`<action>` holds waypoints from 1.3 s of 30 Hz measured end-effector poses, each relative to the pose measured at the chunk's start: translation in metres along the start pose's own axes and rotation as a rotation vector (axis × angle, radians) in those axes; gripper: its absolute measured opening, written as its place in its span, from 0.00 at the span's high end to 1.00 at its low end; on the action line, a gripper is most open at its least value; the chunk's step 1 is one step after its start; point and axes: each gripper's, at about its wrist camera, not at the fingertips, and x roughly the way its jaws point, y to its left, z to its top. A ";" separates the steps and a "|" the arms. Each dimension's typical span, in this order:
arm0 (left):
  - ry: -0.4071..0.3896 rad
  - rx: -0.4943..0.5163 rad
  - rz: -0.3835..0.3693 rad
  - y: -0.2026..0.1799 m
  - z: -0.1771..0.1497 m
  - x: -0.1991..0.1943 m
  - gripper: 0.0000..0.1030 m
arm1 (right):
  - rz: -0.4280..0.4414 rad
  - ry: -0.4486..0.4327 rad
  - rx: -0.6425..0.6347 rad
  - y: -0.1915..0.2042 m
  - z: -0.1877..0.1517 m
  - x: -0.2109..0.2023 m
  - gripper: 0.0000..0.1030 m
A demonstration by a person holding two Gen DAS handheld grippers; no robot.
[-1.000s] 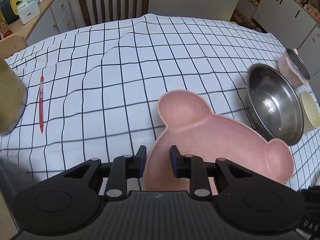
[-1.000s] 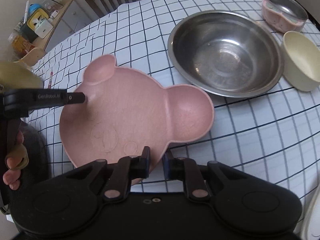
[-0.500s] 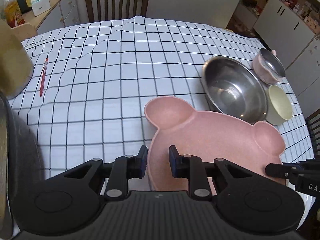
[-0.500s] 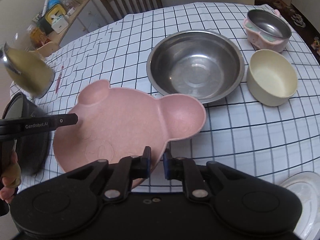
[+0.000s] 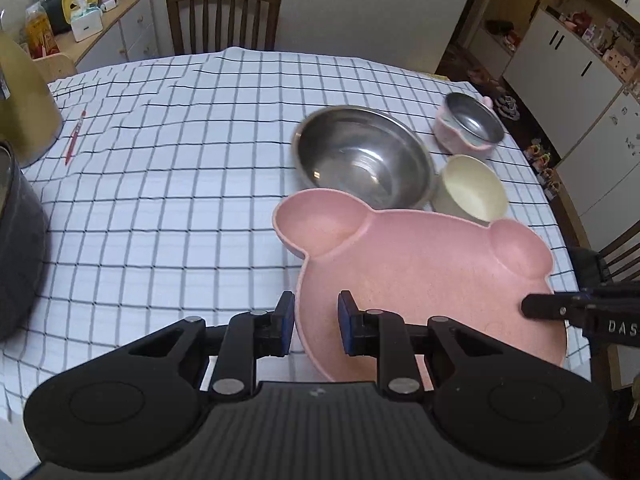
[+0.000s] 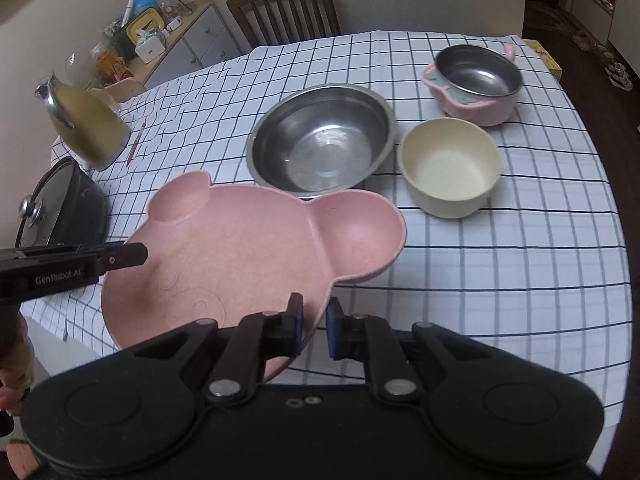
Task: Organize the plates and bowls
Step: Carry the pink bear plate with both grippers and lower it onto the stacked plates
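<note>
Nearest the cameras, both tools grip one pink bear-shaped plate (image 5: 432, 276). The left hand-held gripper (image 5: 316, 322) has its jaws narrowed on the plate's left rim, one blue pad outside the rim and one inside. The right hand-held gripper (image 6: 314, 330) pinches the opposite rim in the same way, jaws nearly together with the thin edge between them. In each wrist view the other tool's black finger reaches in from the side and meets the plate's edge. The plate is off the desk (image 5: 160, 216), held over its near part, its two round ear compartments pointing away from the person. At the left edge of the right wrist view part of a hand (image 6: 12, 376) shows under the left tool.

Just beyond the plate's ears a large steel bowl (image 6: 320, 140) stands on the checked cloth. A cream bowl (image 6: 450, 166) sits just beside it to the right, upright. Farther back on the right stands a pink bowl with a steel liner (image 6: 476, 80).

On the left side of the desk there is a dark pot with a glass lid (image 6: 52, 208), and behind it a yellowish jug (image 6: 86, 128) with a metal handle. A red pen (image 5: 74, 138) lies on the cloth near the jug.

Past the far edge of the desk a wooden chair (image 5: 224, 16) faces in. To its left a sideboard (image 5: 120, 28) carries small containers.
</note>
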 end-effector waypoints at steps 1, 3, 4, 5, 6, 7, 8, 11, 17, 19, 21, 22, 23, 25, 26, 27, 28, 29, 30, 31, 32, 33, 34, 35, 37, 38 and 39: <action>-0.004 -0.005 -0.003 -0.009 -0.005 -0.002 0.78 | -0.001 -0.003 -0.011 -0.007 -0.002 -0.005 0.88; -0.013 -0.017 -0.004 -0.026 -0.014 -0.006 0.78 | -0.002 -0.006 -0.026 -0.022 -0.007 -0.015 0.88; -0.019 -0.021 -0.003 -0.036 -0.018 -0.007 0.78 | -0.002 -0.007 -0.032 -0.029 -0.010 -0.019 0.88; -0.024 -0.025 0.000 -0.044 -0.023 -0.008 0.78 | -0.003 -0.009 -0.037 -0.036 -0.012 -0.022 0.88; -0.027 -0.031 -0.002 -0.052 -0.027 -0.009 0.78 | -0.002 -0.011 -0.044 -0.043 -0.014 -0.026 0.88; -0.030 -0.043 -0.003 -0.060 -0.030 -0.009 0.78 | -0.002 -0.011 -0.048 -0.050 -0.017 -0.029 0.88; -0.034 -0.050 0.002 -0.068 -0.034 -0.009 0.79 | -0.004 -0.011 -0.049 -0.056 -0.018 -0.031 0.88; -0.039 -0.066 0.013 -0.087 -0.045 -0.011 0.78 | -0.004 -0.005 -0.060 -0.073 -0.025 -0.038 0.88; -0.046 -0.102 0.019 -0.116 -0.062 -0.010 0.79 | 0.007 -0.004 -0.100 -0.102 -0.035 -0.049 0.88; -0.053 -0.102 0.023 -0.127 -0.069 -0.011 0.78 | 0.010 -0.004 -0.107 -0.110 -0.037 -0.051 0.88; -0.058 -0.107 0.026 -0.135 -0.074 -0.009 0.78 | 0.014 -0.006 -0.117 -0.119 -0.040 -0.053 0.88; -0.056 -0.113 0.025 -0.140 -0.077 -0.007 0.78 | 0.015 -0.004 -0.120 -0.123 -0.041 -0.053 0.88; -0.056 -0.121 0.025 -0.142 -0.079 -0.005 0.78 | 0.013 -0.001 -0.122 -0.126 -0.042 -0.052 0.88; -0.055 -0.135 0.020 -0.146 -0.085 -0.002 0.78 | 0.022 -0.005 -0.134 -0.134 -0.044 -0.050 0.88; -0.056 -0.135 0.022 -0.149 -0.088 -0.001 0.78 | 0.024 -0.006 -0.142 -0.137 -0.045 -0.049 0.88; -0.060 -0.133 0.027 -0.152 -0.091 0.000 0.78 | 0.026 -0.009 -0.149 -0.139 -0.046 -0.048 0.88; -0.064 -0.129 0.034 -0.155 -0.094 0.001 0.78 | 0.033 -0.012 -0.153 -0.143 -0.048 -0.046 0.88; -0.066 -0.125 0.041 -0.157 -0.097 0.003 0.78 | 0.038 -0.016 -0.159 -0.146 -0.050 -0.044 0.88; -0.069 -0.123 0.048 -0.159 -0.100 0.005 0.78 | 0.042 -0.021 -0.166 -0.149 -0.052 -0.043 0.88; -0.072 -0.123 0.049 -0.161 -0.104 0.007 0.78 | 0.047 -0.027 -0.173 -0.152 -0.054 -0.041 0.88; -0.070 -0.127 0.048 -0.162 -0.108 0.009 0.78 | 0.052 -0.029 -0.180 -0.154 -0.057 -0.038 0.88; -0.068 -0.129 0.052 -0.163 -0.111 0.012 0.78 | 0.052 -0.030 -0.185 -0.157 -0.059 -0.036 0.88; -0.069 -0.128 0.057 -0.164 -0.114 0.015 0.78 | 0.054 -0.032 -0.190 -0.159 -0.061 -0.033 0.88; -0.068 -0.128 0.057 -0.165 -0.117 0.017 0.78 | 0.059 -0.035 -0.193 -0.161 -0.063 -0.031 0.88; -0.067 -0.132 0.061 -0.166 -0.124 0.022 0.78 | 0.061 -0.051 -0.206 -0.164 -0.068 -0.027 0.88; -0.067 -0.132 0.065 -0.166 -0.127 0.024 0.79 | 0.063 -0.059 -0.211 -0.166 -0.070 -0.024 0.88; -0.067 -0.132 0.068 -0.168 -0.130 0.025 0.78 | 0.067 -0.064 -0.214 -0.167 -0.072 -0.022 0.89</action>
